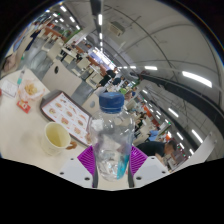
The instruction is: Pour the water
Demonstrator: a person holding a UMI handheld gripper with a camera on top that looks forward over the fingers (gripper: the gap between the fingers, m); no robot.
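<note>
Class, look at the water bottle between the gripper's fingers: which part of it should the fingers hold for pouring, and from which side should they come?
Grip the bottle at its clear mid-body, below the blue cap, coming level from the side. It stands upright and the body is straight-walled there, so the pads lie flat against it. The gripper already holds it so, tilted toward the cup.

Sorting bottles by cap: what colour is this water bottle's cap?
Blue; the cap tops the clear bottle between the gripper fingers, gripper view.
</note>
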